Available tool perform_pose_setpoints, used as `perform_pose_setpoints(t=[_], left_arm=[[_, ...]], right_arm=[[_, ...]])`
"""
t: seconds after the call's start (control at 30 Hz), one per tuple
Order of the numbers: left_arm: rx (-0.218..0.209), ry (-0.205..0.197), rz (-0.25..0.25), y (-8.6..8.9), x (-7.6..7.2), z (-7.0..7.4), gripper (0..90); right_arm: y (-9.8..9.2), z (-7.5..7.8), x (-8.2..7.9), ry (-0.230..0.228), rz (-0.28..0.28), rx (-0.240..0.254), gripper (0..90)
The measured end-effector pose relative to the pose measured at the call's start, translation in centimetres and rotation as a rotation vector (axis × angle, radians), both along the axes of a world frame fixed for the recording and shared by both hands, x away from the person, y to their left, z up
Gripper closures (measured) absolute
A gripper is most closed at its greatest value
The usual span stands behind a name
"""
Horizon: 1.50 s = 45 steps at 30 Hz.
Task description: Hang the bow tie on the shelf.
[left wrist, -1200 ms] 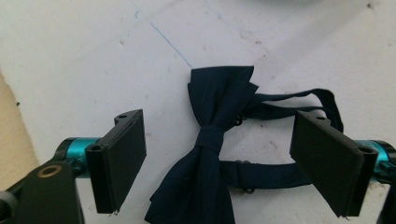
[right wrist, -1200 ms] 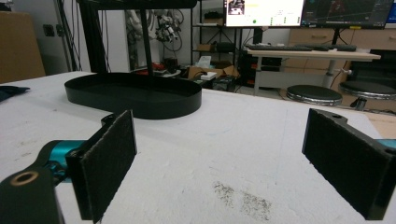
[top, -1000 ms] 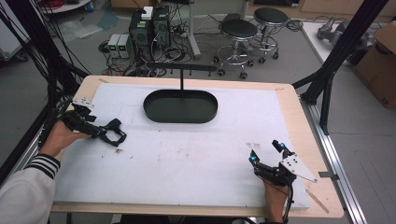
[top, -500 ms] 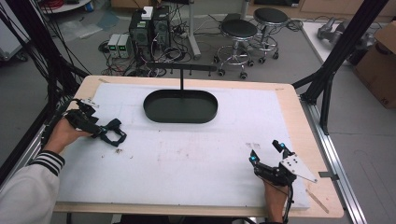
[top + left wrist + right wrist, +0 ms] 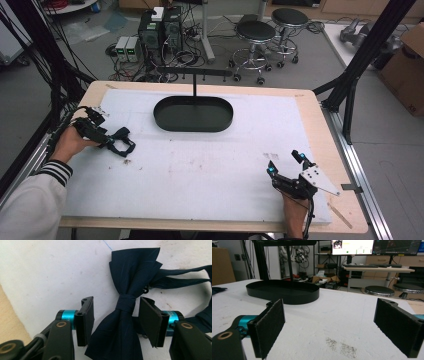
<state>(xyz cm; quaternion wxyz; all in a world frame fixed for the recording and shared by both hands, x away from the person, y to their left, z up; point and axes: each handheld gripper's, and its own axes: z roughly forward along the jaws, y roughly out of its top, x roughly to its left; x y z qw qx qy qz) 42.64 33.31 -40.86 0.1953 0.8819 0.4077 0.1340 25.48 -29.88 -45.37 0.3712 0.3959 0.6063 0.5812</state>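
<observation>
A dark navy bow tie (image 5: 132, 272) lies flat on the white table cover, its strap trailing off to the right. My left gripper (image 5: 116, 302) straddles the tie's knot. Its jaws have just been closing, and a gap still shows between the left pad (image 5: 87, 317) and the cloth, so nothing is gripped. In the high view this gripper (image 5: 111, 142) sits at the table's left with the bow tie (image 5: 122, 142) at its tips. My right gripper (image 5: 284, 161) rests near the front right, open and empty, and its own view (image 5: 332, 305) shows bare cover between the pads.
A black oval tray (image 5: 165, 122) with an upright post and crossbar (image 5: 194, 75) stands at the back centre, and its wall (image 5: 282, 295) lies ahead of the right gripper. Wooden table edges frame the white cover. Stools and computers stand beyond.
The left gripper's jaws have narrowed around the bow tie, with the hand barely shifting. The right gripper has stayed where it was.
</observation>
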Motion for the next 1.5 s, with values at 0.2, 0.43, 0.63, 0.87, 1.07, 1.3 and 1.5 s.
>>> perform_pose_setpoints(t=[0.2, 0.43, 0.63, 0.87, 1.07, 1.3, 1.5], left_arm=[[-0.005, 0.009, -0.011, -0.2, 0.2, -0.3, 54.7], [-0.016, 0.028, -0.019, -0.2, 0.3, -0.3, 61.5], [-0.019, 0.031, -0.021, -0.3, 0.3, -0.4, 70.2], [-0.013, 0.039, -0.020, -0.5, 0.2, -0.4, 73.8], [-0.021, 0.026, -0.017, -0.5, 0.2, -0.3, 74.4], [-0.073, -0.031, -0.031, -0.5, -0.1, 0.4, 74.4], [-0.137, -0.111, -0.037, -0.6, -0.4, 1.3, 74.6]], right_arm=[[0.0, 0.0, 0.0, 0.000, -0.001, -0.001, 9.0], [0.0, 0.0, 0.0, -0.001, -0.001, -0.001, 9.0], [0.0, 0.0, 0.0, -0.002, -0.001, -0.002, 9.0], [0.0, 0.0, 0.0, -0.003, -0.001, -0.002, 9.0], [0.0, 0.0, 0.0, -0.003, -0.001, -0.002, 9.0], [0.0, 0.0, 0.0, -0.004, -0.002, -0.003, 9.0], [0.0, 0.0, 0.0, -0.005, -0.002, -0.002, 9.0]])
